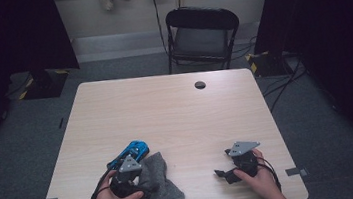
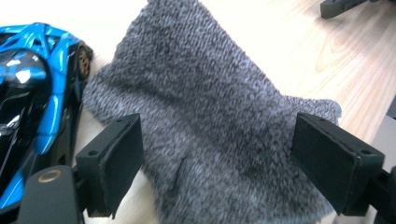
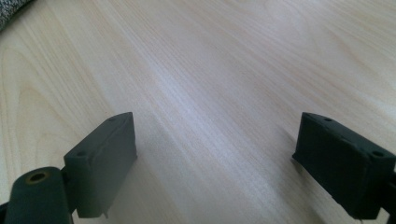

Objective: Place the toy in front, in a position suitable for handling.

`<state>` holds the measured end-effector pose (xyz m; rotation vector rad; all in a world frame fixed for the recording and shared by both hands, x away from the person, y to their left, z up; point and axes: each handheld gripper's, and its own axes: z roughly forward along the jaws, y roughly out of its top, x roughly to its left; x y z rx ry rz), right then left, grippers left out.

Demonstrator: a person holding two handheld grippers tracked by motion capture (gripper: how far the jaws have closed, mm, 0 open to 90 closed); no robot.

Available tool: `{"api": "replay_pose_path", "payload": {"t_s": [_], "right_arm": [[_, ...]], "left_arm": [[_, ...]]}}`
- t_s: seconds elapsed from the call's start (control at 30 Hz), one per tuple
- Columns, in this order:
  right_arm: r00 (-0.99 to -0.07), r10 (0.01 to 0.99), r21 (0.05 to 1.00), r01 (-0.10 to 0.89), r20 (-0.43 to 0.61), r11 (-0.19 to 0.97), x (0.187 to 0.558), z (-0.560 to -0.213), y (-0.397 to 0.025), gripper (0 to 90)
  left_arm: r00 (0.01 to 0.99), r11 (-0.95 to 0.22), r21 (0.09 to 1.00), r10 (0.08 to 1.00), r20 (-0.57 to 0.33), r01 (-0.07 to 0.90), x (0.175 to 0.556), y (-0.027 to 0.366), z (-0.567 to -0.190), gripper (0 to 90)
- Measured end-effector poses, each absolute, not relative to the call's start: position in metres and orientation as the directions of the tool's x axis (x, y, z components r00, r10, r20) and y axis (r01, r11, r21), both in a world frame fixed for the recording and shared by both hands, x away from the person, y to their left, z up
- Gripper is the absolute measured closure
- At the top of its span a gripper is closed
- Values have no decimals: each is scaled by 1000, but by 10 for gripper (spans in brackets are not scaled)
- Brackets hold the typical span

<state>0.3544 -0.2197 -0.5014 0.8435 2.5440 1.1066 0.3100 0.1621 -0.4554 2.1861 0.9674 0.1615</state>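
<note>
Left gripper view: cloth point(image 2: 205, 121) between wide-apart tool point(image 2: 217, 161) jaws.

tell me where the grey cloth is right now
In the high view the grey cloth lies at the table's near-left edge, right beside the blue toy car, with the open left tongs straddling it.

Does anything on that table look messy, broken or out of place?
Nothing looks broken or spilled. The grey knitted cloth lies rumpled rather than flat near the table's front edge, beside a blue and black toy car. The left gripper hangs open over the cloth; the right gripper is open above bare wood.
</note>
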Motion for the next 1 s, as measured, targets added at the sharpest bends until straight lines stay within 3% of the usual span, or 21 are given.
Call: {"api": "replay_pose_path", "payload": {"t_s": [0.37,0.63,1.0], "right_arm": [[-804,594,729,411,8,547,354,-501,-220,117],[-804,594,730,411,8,546,354,-501,-220,117],[-804,594,729,411,8,547,354,-501,-220,117]], "left_arm": [[690,-435,659,701,-179,613,318,144,-468,156],[689,-396,706,703,-179,587,314,138,-450,173],[660,-415,662,734,-162,624,321,127,-476,154]]}}
